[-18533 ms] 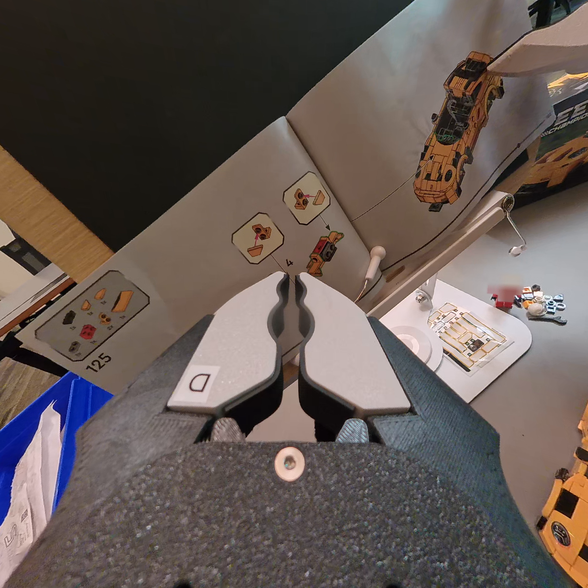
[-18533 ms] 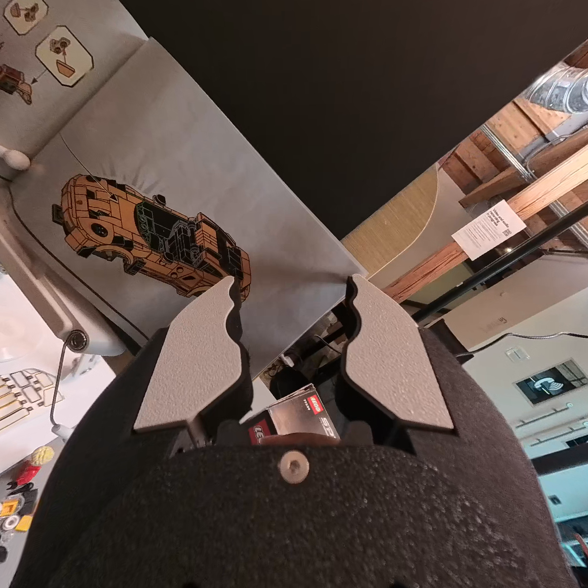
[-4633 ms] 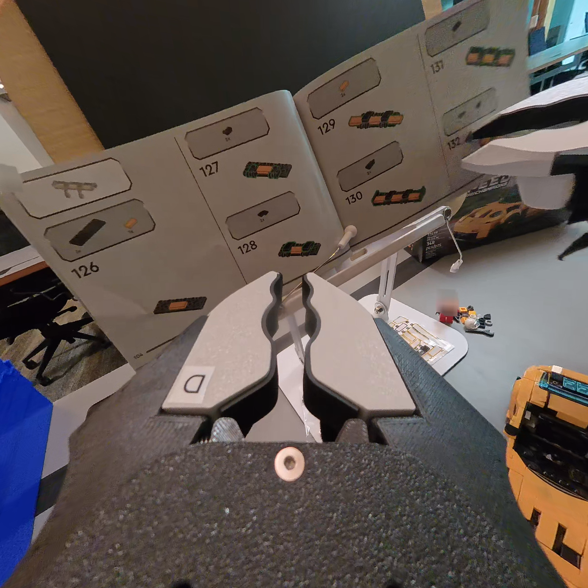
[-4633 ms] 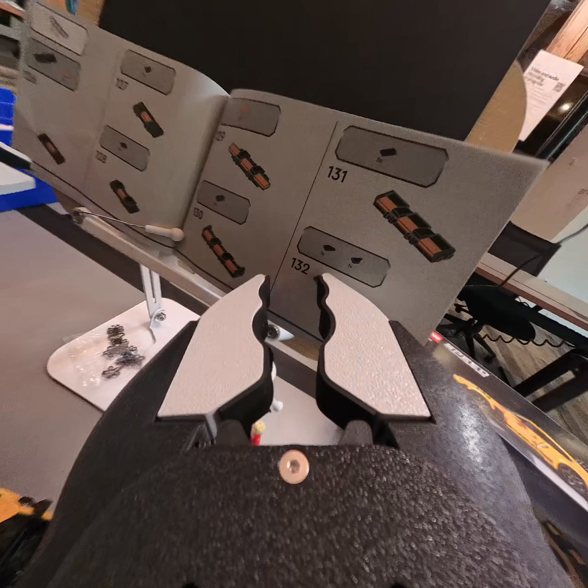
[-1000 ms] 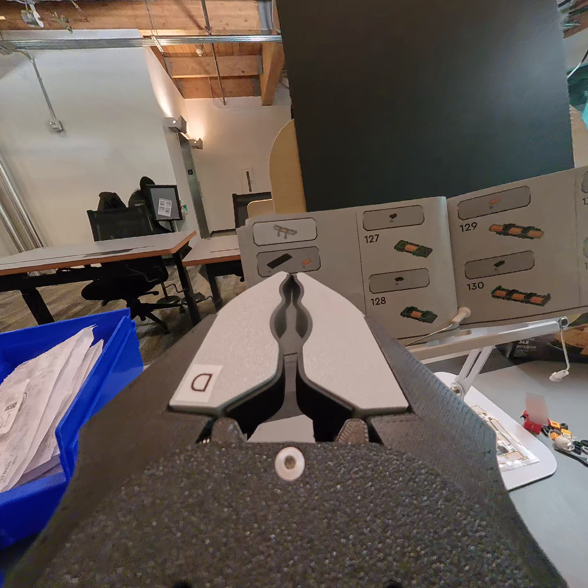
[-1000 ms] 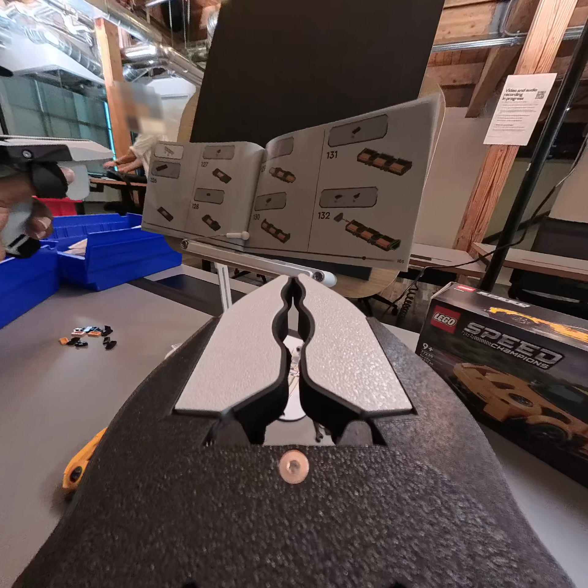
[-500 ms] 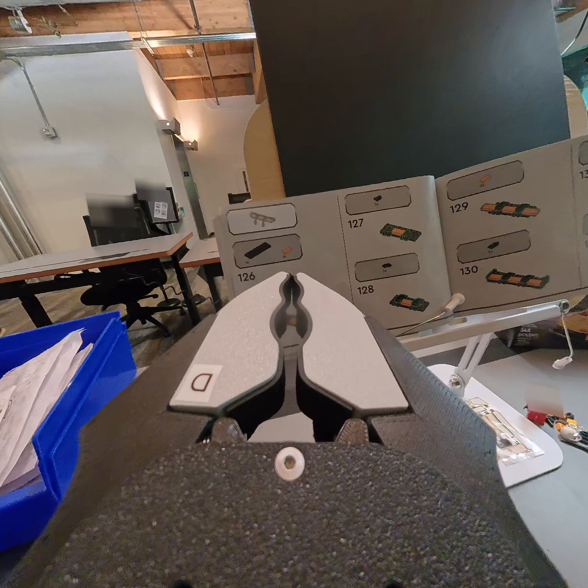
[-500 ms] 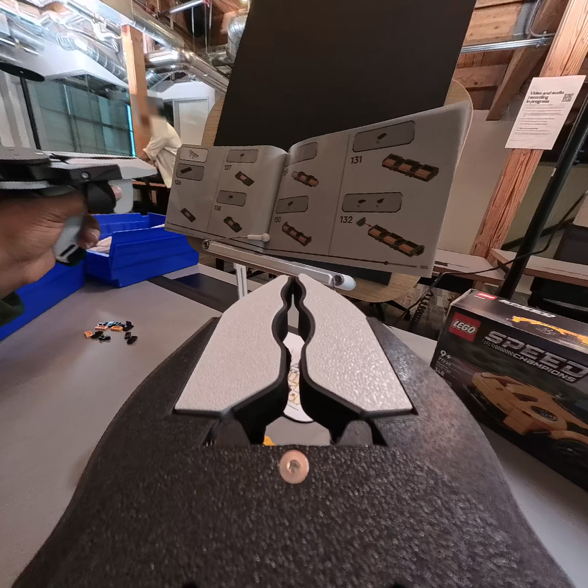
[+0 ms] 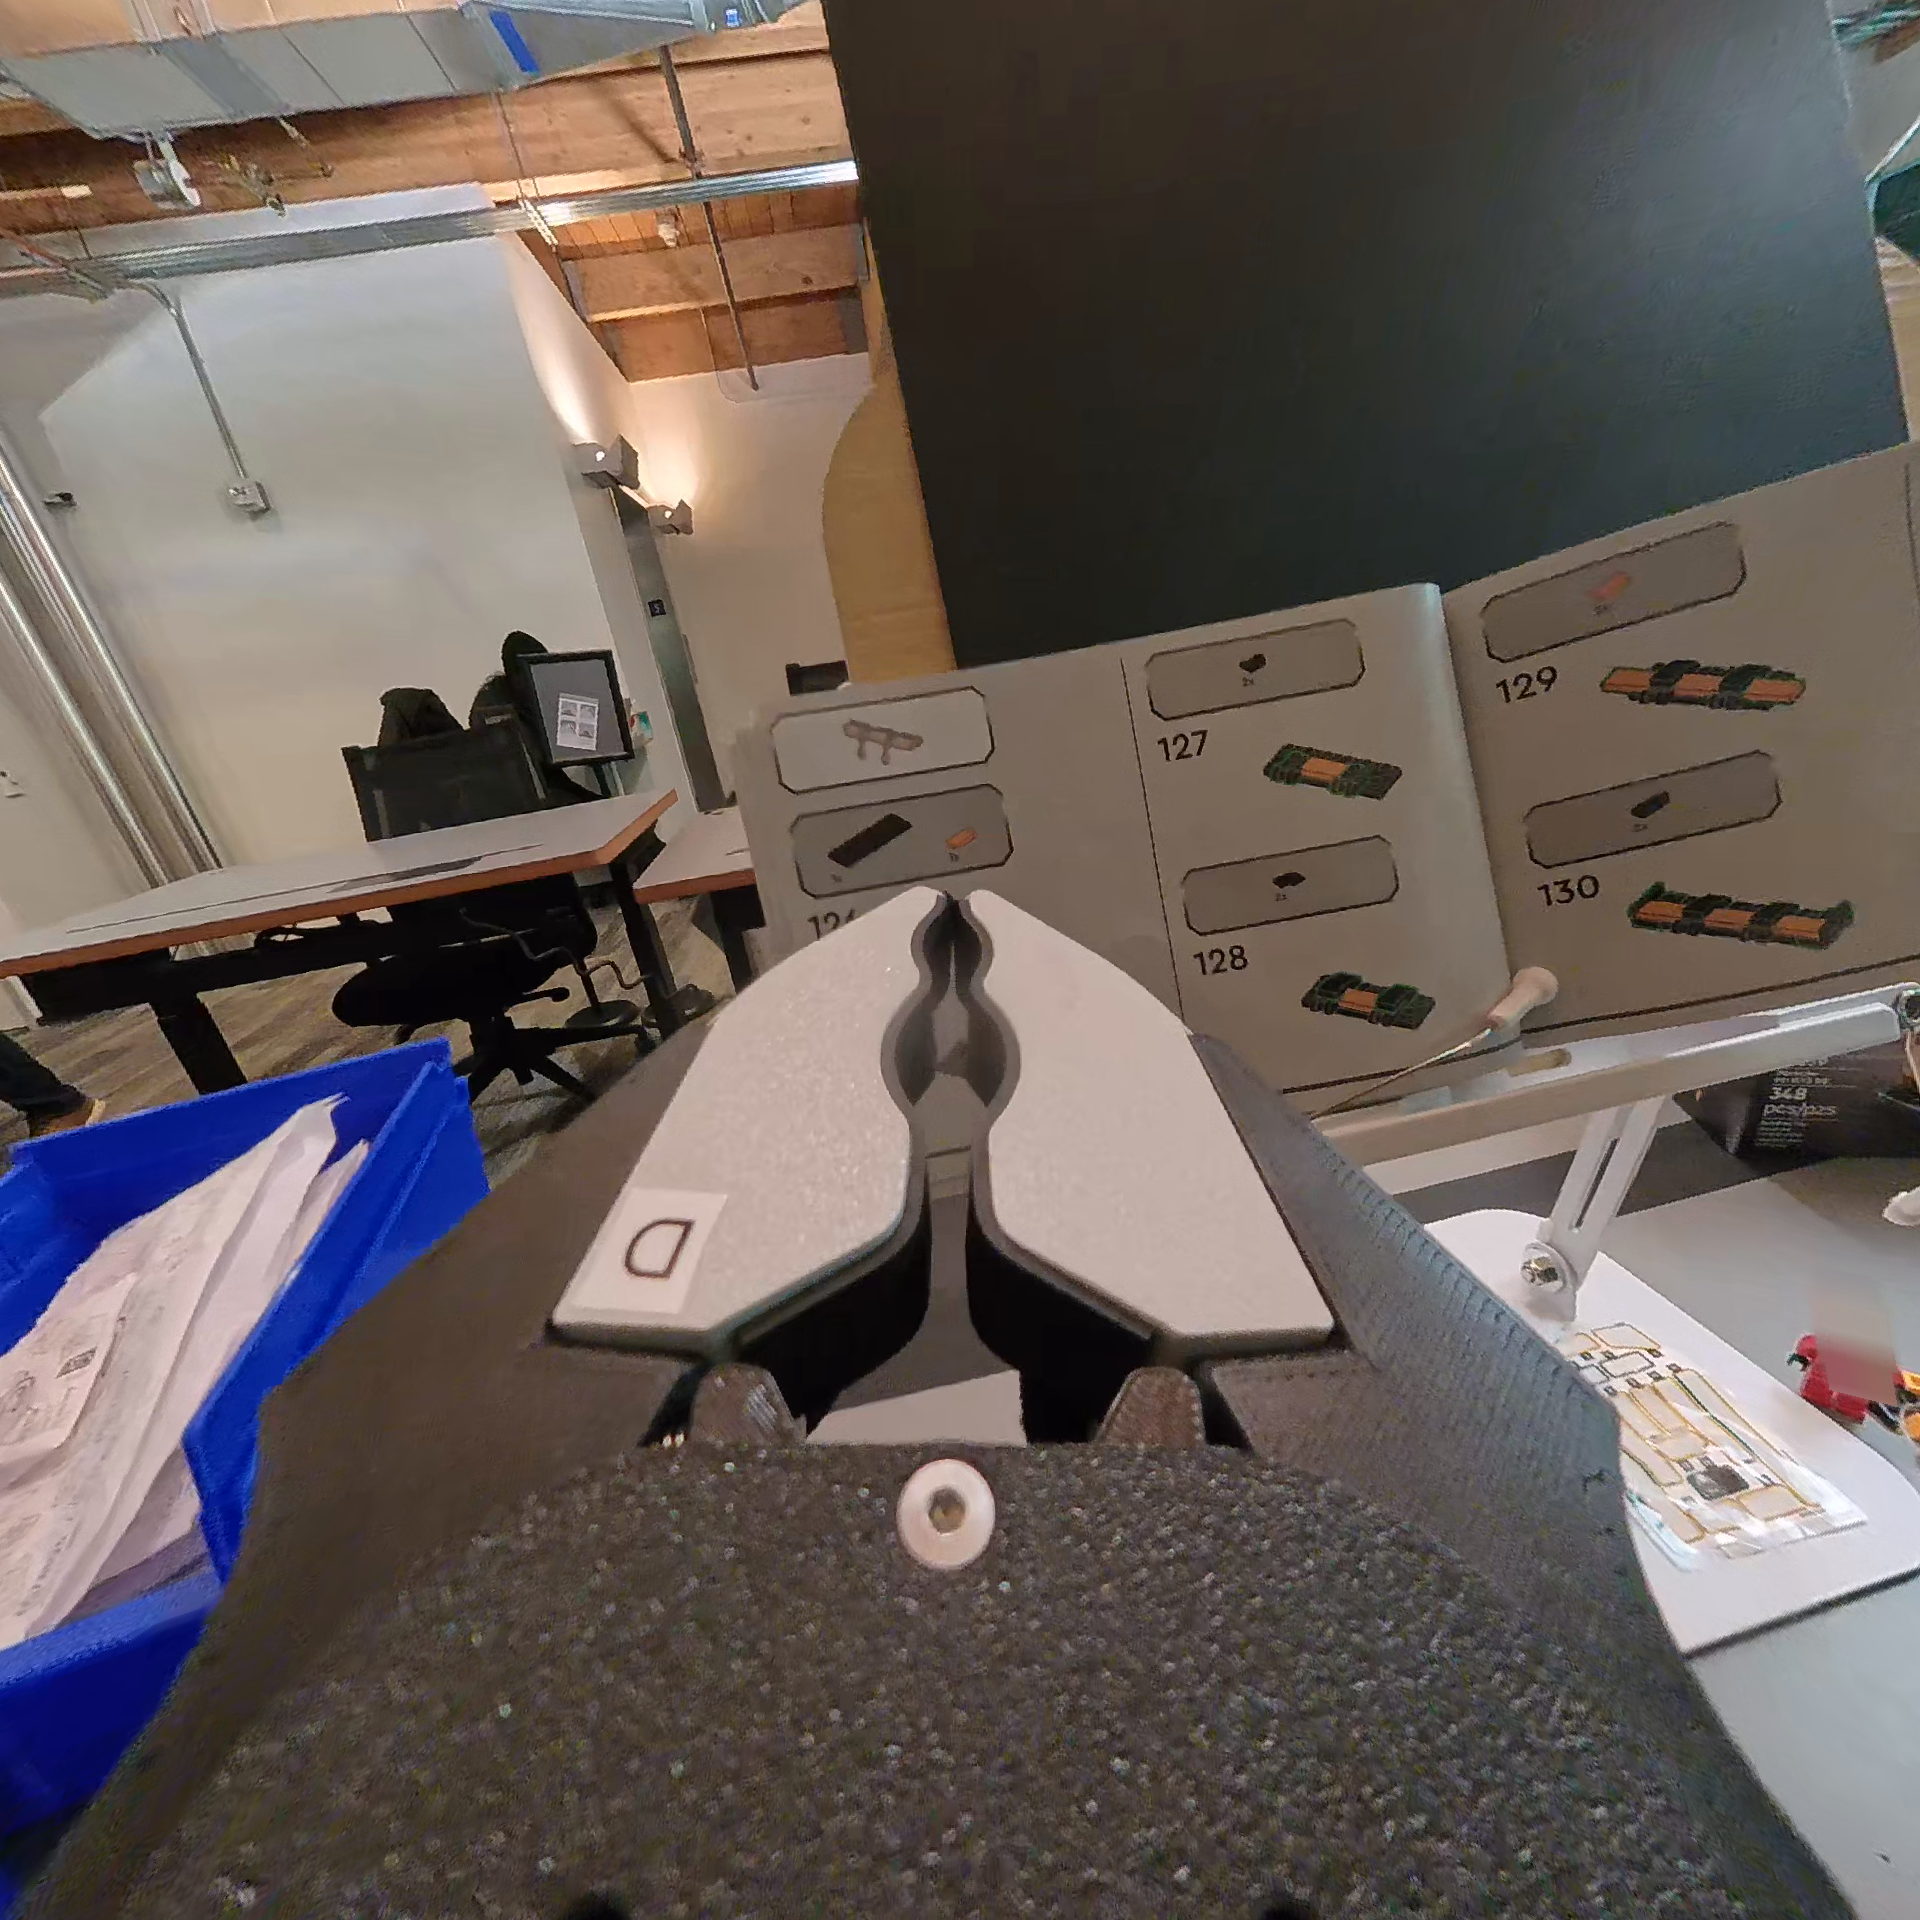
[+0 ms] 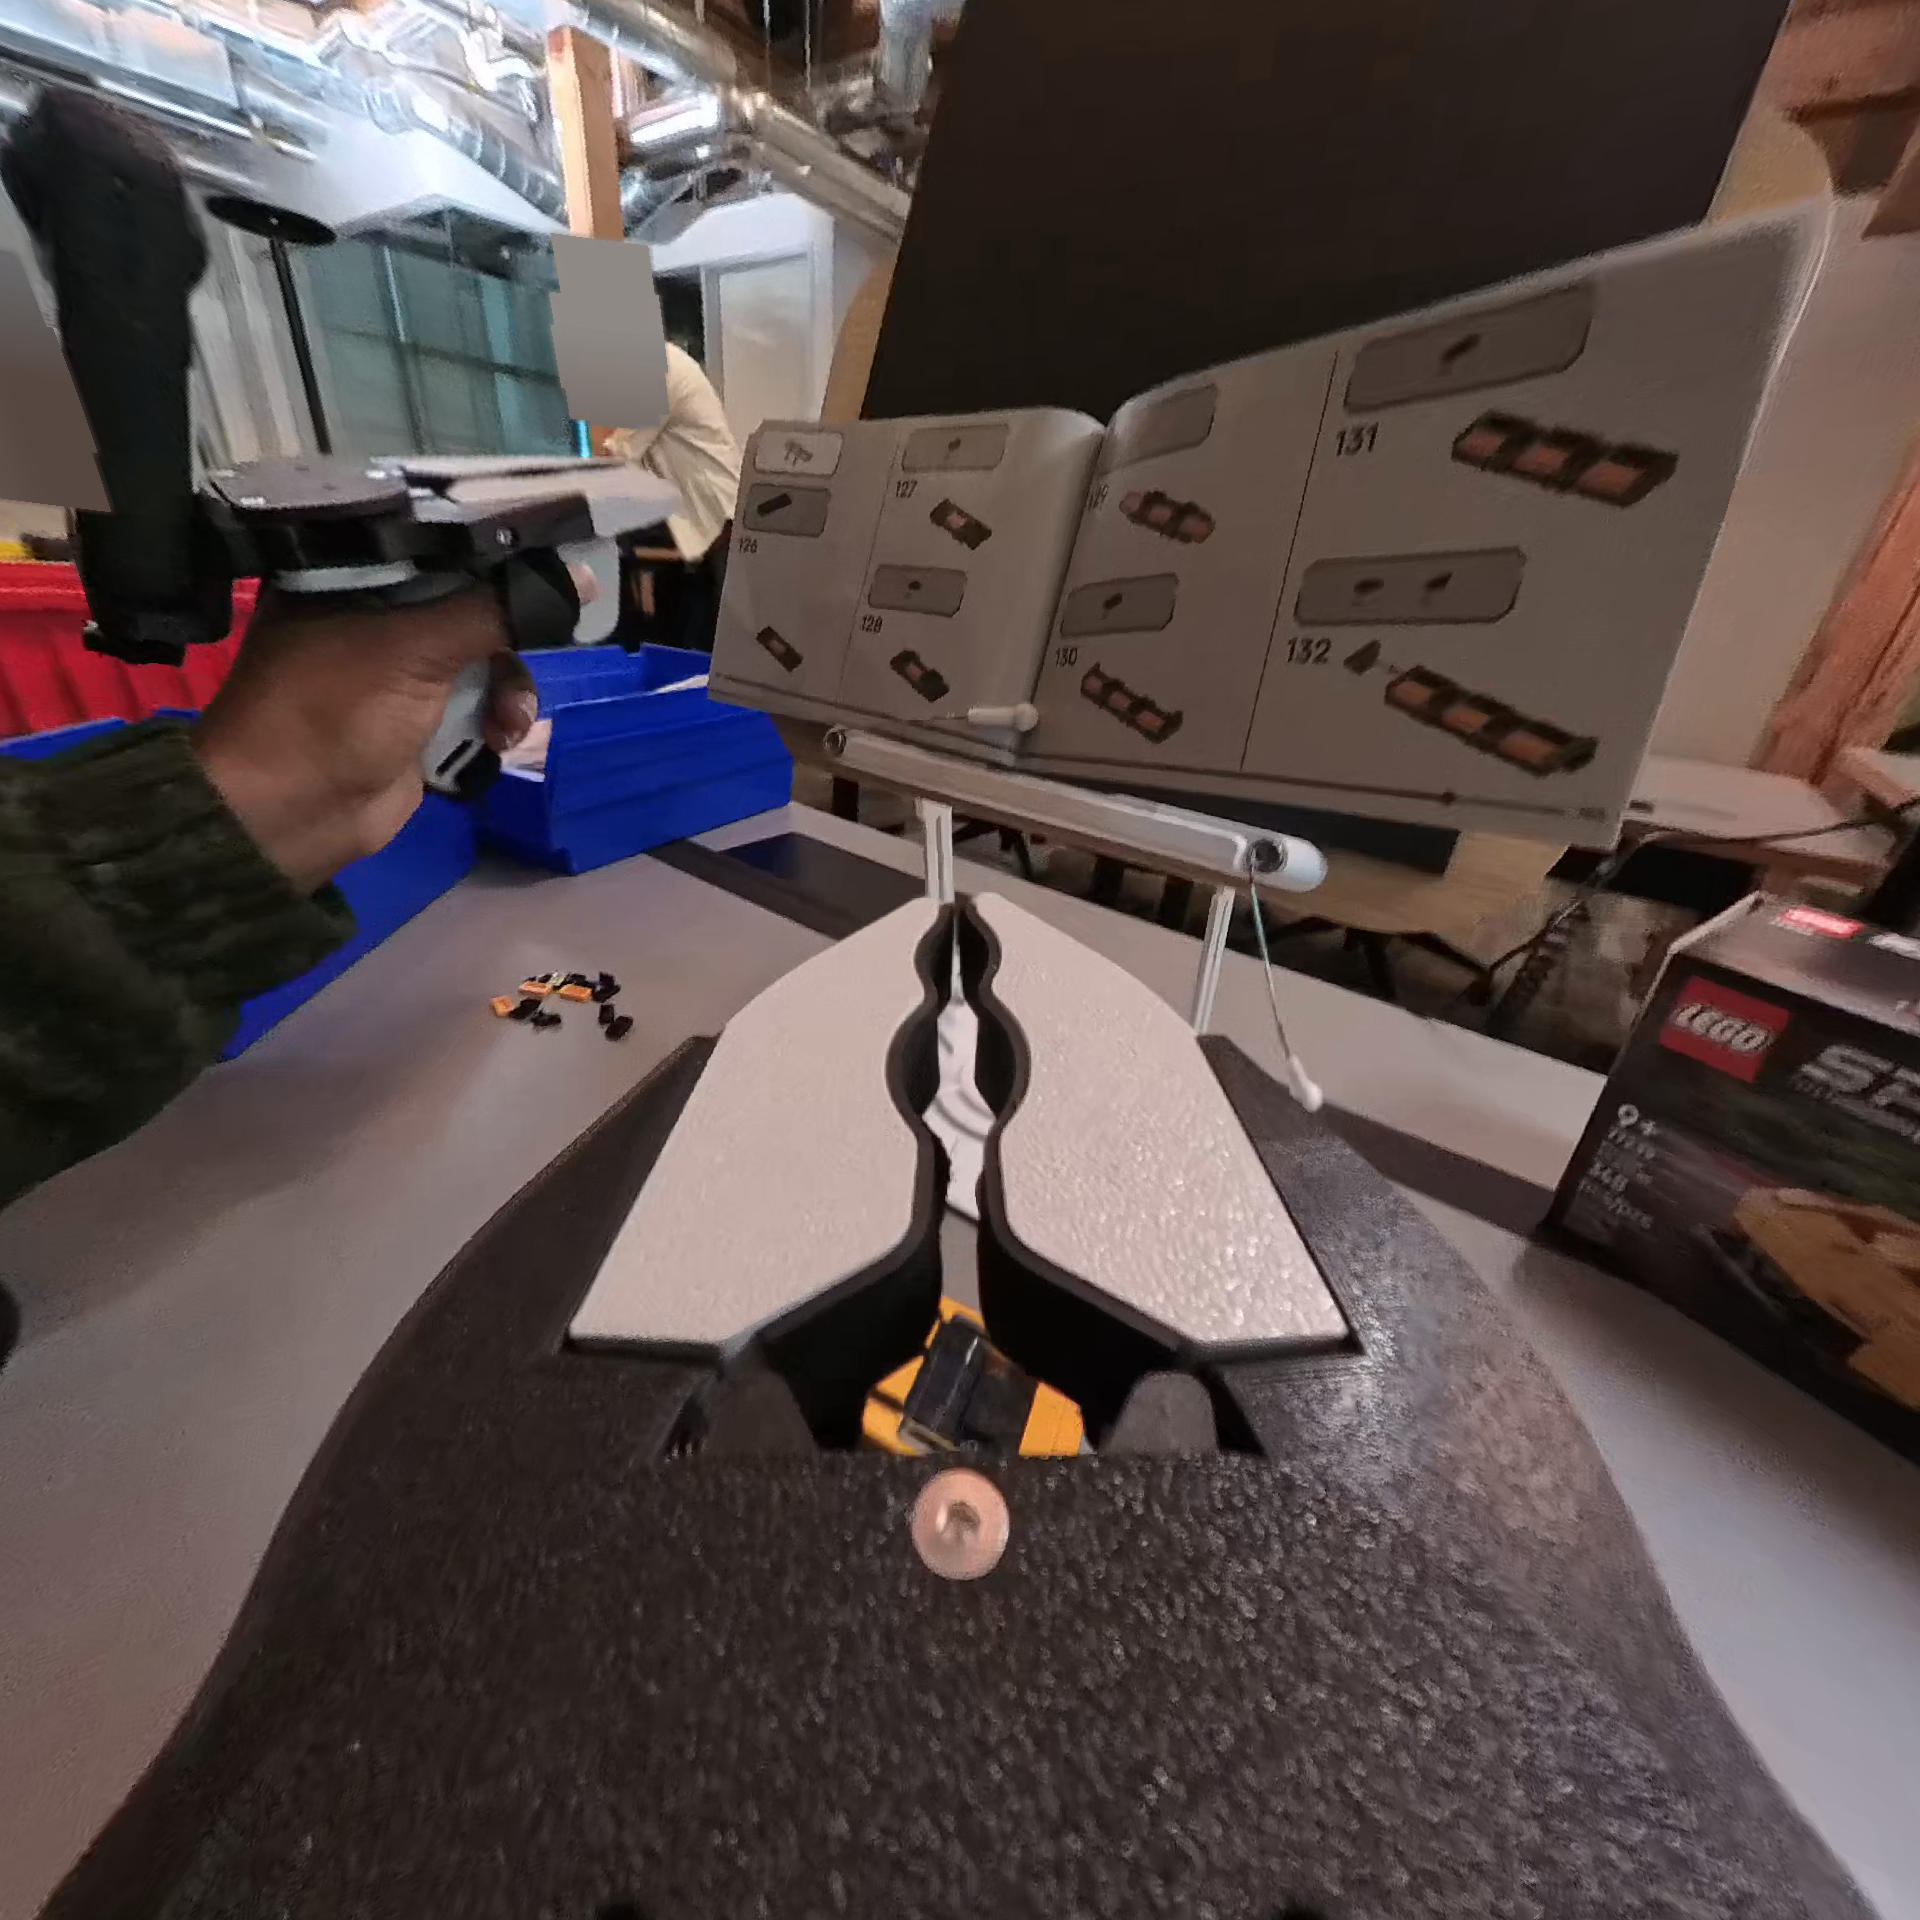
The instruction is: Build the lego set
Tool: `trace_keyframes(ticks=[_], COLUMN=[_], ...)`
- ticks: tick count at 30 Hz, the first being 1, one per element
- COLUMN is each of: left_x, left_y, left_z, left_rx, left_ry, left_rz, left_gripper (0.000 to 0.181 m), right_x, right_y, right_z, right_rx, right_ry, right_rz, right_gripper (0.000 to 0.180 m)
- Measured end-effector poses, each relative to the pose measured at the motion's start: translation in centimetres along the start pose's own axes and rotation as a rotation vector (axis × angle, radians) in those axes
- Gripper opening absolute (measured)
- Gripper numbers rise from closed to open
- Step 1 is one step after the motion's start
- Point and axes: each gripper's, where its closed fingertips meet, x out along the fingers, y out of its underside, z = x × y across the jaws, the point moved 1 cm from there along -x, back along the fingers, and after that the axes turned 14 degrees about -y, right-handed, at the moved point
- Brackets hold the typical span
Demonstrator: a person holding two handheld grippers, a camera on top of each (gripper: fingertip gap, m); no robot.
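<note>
The open instruction booklet (image 9: 1455, 810) stands on a white stand (image 9: 1579, 1060); it also shows in the right wrist view (image 10: 1195, 582). My left gripper (image 9: 953, 906) is shut and empty, held in the air in front of the booklet's left page. My right gripper (image 10: 956, 910) is shut and empty, above the grey table. A small pile of orange and black pieces (image 10: 566, 1000) lies on the table left of it. Part of the yellow car model (image 10: 966, 1392) shows under the right gripper. The left gripper (image 10: 623, 509), held by a hand, also shows at the left of the right wrist view.
Blue bins (image 9: 260, 1247) with paper bags stand at the left; they also show in the right wrist view (image 10: 644, 758). The set's box (image 10: 1766, 1122) stands at the right. A sticker sheet (image 9: 1714, 1455) lies on the stand's white base. More small pieces (image 9: 1860, 1382) lie at the far right. My hands' fingertips stand some 30 cm from each other.
Both grippers went from open at the booklet pages to shut and drew back. In the last second the left view shifted left a little; the right gripper moved lower and left over the car.
</note>
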Motion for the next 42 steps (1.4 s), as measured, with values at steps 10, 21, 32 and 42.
trace_keyframes(ticks=[10,21,32,42], left_x=[3.0,3.4,3.2,3.1], left_y=[-1.7,0.9,1.8,1.2], left_z=[-0.2,1.5,0.7,-0.6], left_rx=[0.035,-0.007,0.004,-0.014], left_ry=[-0.005,-0.04,-0.018,0.02], left_rz=[-0.045,0.03,0.016,0.008], left_gripper=[0.0,0.0,0.0,0.0], right_x=[-0.5,-0.4,-0.4,0.0], right_y=[2.6,3.3,3.0,4.0], right_z=[-0.7,-0.5,0.1,0.2], right_rx=[0.105,0.083,0.07,0.104], right_ry=[-0.015,-0.035,-0.054,-0.063], right_rz=[0.044,0.069,0.067,0.104], right_gripper=[0.0,0.0,0.0,0.0])
